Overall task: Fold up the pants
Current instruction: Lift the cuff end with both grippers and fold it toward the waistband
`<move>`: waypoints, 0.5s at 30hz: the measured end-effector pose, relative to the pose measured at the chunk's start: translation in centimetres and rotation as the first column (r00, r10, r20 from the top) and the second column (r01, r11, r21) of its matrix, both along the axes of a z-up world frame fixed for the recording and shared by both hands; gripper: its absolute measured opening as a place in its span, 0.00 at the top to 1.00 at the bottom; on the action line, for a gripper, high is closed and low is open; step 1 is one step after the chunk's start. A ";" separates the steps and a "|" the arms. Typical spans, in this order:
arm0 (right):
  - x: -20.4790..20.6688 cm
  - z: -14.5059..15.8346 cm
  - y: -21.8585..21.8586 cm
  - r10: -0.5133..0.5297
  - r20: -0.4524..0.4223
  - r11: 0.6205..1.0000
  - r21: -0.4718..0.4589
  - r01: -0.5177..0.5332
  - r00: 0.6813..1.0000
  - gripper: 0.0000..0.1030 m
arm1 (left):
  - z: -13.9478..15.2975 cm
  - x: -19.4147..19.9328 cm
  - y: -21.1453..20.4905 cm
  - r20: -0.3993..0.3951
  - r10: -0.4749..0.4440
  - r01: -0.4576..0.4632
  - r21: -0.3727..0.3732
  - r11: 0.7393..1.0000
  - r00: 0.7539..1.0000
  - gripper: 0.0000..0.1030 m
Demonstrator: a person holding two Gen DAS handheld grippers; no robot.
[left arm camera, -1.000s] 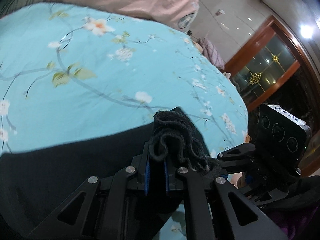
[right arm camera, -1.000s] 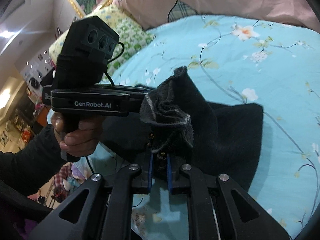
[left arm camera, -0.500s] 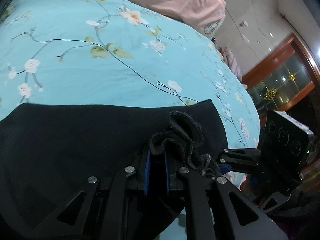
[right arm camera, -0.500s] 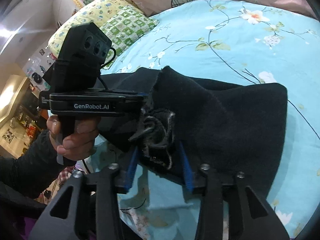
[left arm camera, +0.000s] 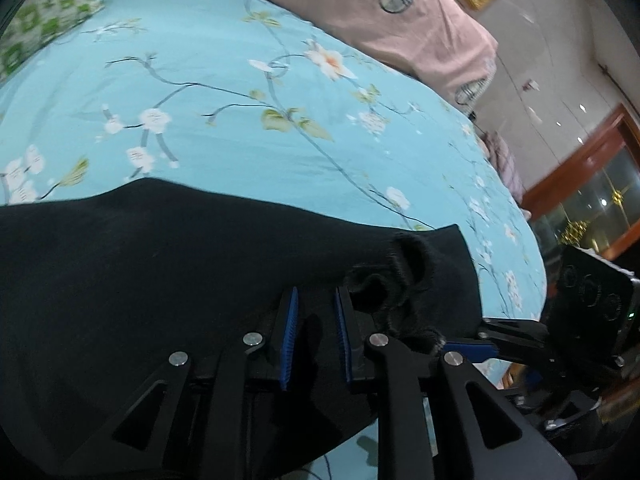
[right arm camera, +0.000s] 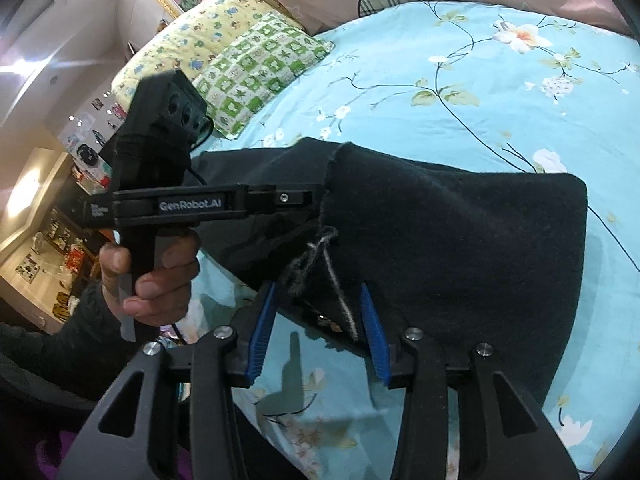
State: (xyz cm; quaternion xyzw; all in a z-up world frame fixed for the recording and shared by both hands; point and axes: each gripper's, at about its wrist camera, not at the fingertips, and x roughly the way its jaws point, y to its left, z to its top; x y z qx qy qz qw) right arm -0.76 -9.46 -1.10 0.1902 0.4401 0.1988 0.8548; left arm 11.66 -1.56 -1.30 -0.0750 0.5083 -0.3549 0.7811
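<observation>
The black pants (left arm camera: pixel 180 280) lie spread on the blue flowered bedsheet (left arm camera: pixel 240 140), well short of the green checked pillow (right arm camera: pixel 260 68) at its head. The left gripper (left arm camera: pixel 316 312) has just been opening: its blue pads stand narrowly apart over the cloth, the bunched hem just beside its right pad, not pinched. The right gripper (right arm camera: pixel 320 316) stands about half open with the frayed hem lying loose between its pads.
</observation>
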 end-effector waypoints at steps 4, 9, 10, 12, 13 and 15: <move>0.2 0.9 0.2 0.011 0.021 0.999 0.032 -0.011 1.000 0.57 | -0.1 -0.3 1.4 -0.018 0.048 -0.049 -0.030 0.998 0.999 0.76; 1.3 2.4 0.7 0.036 0.055 0.999 0.030 -0.038 0.998 0.57 | -0.1 -0.7 3.4 -0.036 0.113 -0.115 -0.052 0.992 0.993 0.76; 1.5 2.6 0.7 0.037 0.059 0.999 0.029 -0.039 0.998 0.57 | 0.0 -0.7 3.9 -0.038 0.128 -0.130 -0.052 0.990 0.991 0.76; 2.1 2.8 0.8 0.040 0.064 0.999 0.026 -0.042 0.997 0.56 | 0.1 -0.9 4.8 -0.042 0.153 -0.156 -0.057 0.986 0.987 0.76; 2.3 2.9 0.8 0.044 0.067 0.999 0.024 -0.046 0.997 0.56 | 0.1 -0.9 5.3 -0.041 0.168 -0.170 -0.053 0.984 0.985 0.76; 2.7 3.2 0.9 0.051 0.077 0.998 0.019 -0.053 0.996 0.56 | 0.3 -1.2 6.2 -0.028 0.195 -0.196 -0.042 0.980 0.980 0.76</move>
